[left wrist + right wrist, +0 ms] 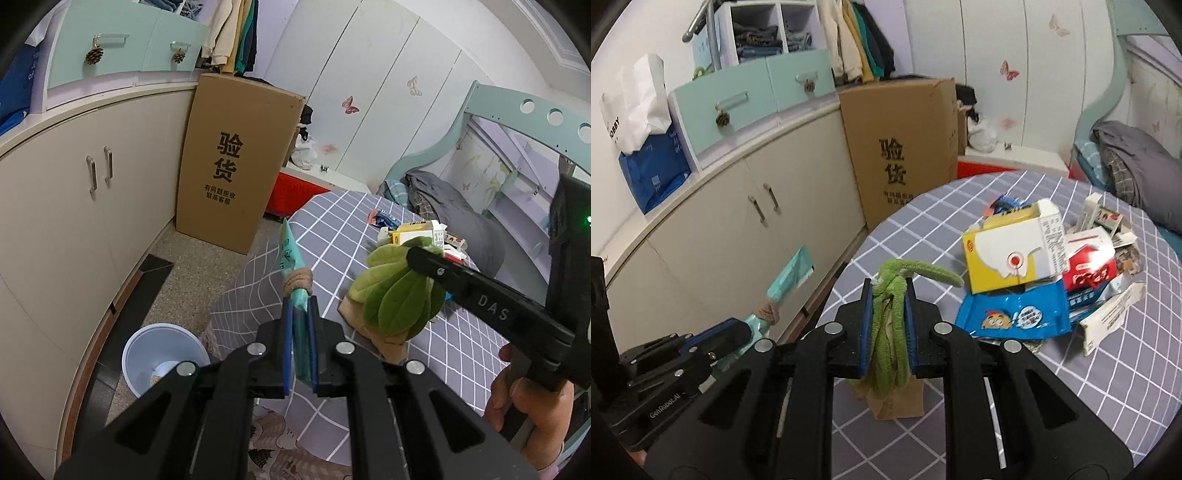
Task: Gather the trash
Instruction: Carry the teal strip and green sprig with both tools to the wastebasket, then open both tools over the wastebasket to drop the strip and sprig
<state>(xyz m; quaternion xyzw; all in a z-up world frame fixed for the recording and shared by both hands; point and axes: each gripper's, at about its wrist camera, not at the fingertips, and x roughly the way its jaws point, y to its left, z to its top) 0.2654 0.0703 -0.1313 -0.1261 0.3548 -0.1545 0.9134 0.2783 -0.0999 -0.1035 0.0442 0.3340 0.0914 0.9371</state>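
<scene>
1. My left gripper pinches a teal wrapper knotted with twine, above the floor near the pale bin.
2. My right gripper clamps green felt leaves over the checked table, beside the trash pile.

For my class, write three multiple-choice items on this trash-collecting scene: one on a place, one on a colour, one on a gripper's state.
1. Where does the waste bin stand?
A. on the floor beside the bed
B. on the cabinet
C. on the bed

2. What colour is the leafy item in the right gripper?
A. red
B. green
C. white

3. How is the left gripper?
A. wide open
B. shut on a teal wrapper
C. shut on nothing

Answers: 1 A, the bin sits on speckled floor below the bed edge; 2 B, its leaves are green; 3 B, the teal wrapper sits clamped between the pads.
</scene>
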